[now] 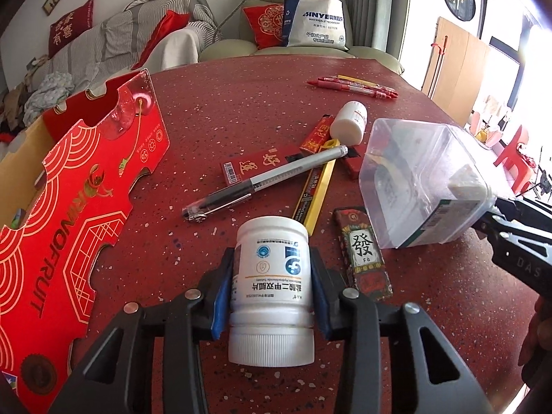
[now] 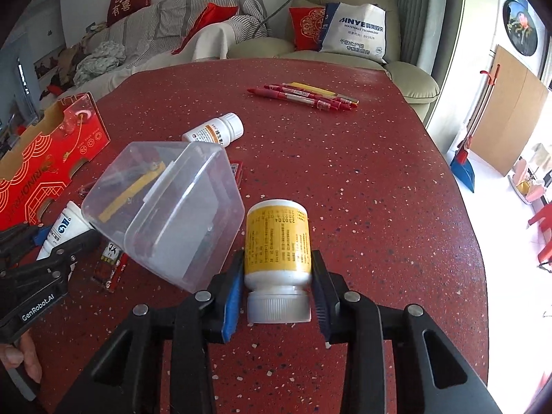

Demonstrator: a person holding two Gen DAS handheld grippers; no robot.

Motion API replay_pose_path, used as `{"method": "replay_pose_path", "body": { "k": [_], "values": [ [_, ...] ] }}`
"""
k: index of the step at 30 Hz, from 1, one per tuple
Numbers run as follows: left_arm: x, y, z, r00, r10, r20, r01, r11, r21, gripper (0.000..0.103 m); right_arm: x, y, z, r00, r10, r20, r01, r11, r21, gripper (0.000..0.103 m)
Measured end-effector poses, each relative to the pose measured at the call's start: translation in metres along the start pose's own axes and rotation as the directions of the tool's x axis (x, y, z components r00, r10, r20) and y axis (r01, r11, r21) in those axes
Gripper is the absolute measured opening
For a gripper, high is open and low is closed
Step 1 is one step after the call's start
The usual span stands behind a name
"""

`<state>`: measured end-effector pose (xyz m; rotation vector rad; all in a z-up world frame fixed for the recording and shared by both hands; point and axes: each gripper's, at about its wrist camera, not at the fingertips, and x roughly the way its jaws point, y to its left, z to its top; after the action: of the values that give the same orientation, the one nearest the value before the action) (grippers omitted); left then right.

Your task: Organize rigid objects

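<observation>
My left tongs (image 1: 272, 296) clamp a white pill bottle (image 1: 272, 276) with a blue-and-white label, its ribbed cap toward me and its base pointing away along the fingers, over the red speckled worktop (image 1: 241, 110). My right tongs (image 2: 276, 291) grip a yellow-labelled bottle (image 2: 276, 245) the same way, cap nearest me, beside a tipped clear plastic box (image 2: 165, 207).

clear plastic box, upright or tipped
Tipped: the clear plastic box leans over on the red table, its open mouth facing sideways.
</observation>
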<state>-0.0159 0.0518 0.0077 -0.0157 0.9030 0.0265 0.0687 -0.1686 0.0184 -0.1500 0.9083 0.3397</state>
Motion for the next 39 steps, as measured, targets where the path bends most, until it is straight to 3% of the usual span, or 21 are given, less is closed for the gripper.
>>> {"method": "replay_pose_path", "body": {
  "k": [4, 17, 22, 25, 30, 33, 35, 39],
  "values": [
    [0.000, 0.000, 0.000, 1.000, -0.005, 0.001, 0.005, 1.000, -0.004, 0.043, 0.002, 0.012, -0.008, 1.000, -0.025, -0.001, 0.025, 1.000, -0.012, 0.037],
    [-0.010, 0.003, -0.010, 1.000, -0.023, -0.002, 0.023, 1.000, -0.014, 0.043, -0.018, 0.027, -0.028, 1.000, 0.019, 0.011, -0.020, 1.000, 0.011, 0.037],
    [-0.031, -0.004, -0.029, 0.997, -0.077, 0.028, 0.077, 0.997, -0.026, 0.043, -0.031, 0.040, -0.036, 0.998, 0.061, 0.035, -0.061, 0.998, 0.008, 0.037],
    [-0.038, -0.009, -0.033, 0.997, -0.056, 0.045, 0.056, 0.998, 0.000, 0.043, -0.033, 0.052, -0.038, 0.996, 0.081, 0.039, -0.081, 0.997, -0.020, 0.037],
    [-0.041, 0.000, -0.040, 0.998, -0.060, 0.021, 0.061, 0.998, -0.035, 0.043, -0.039, 0.060, -0.045, 0.992, 0.114, 0.053, -0.113, 0.993, -0.014, 0.037],
    [-0.048, -0.003, -0.045, 0.997, -0.066, 0.040, 0.066, 0.998, 0.006, 0.043, -0.043, 0.068, -0.050, 0.989, 0.138, 0.053, -0.137, 0.990, -0.030, 0.037],
    [-0.041, -0.005, -0.047, 0.998, -0.057, -0.003, 0.057, 0.998, 0.014, 0.042, -0.039, 0.075, -0.053, 0.989, 0.144, 0.034, -0.142, 0.988, -0.052, 0.037],
    [-0.041, -0.006, -0.047, 0.999, -0.040, 0.004, 0.040, 0.999, 0.019, 0.042, -0.030, 0.081, -0.059, 0.990, 0.139, 0.024, -0.138, 0.989, -0.057, 0.037]
  ]
}}
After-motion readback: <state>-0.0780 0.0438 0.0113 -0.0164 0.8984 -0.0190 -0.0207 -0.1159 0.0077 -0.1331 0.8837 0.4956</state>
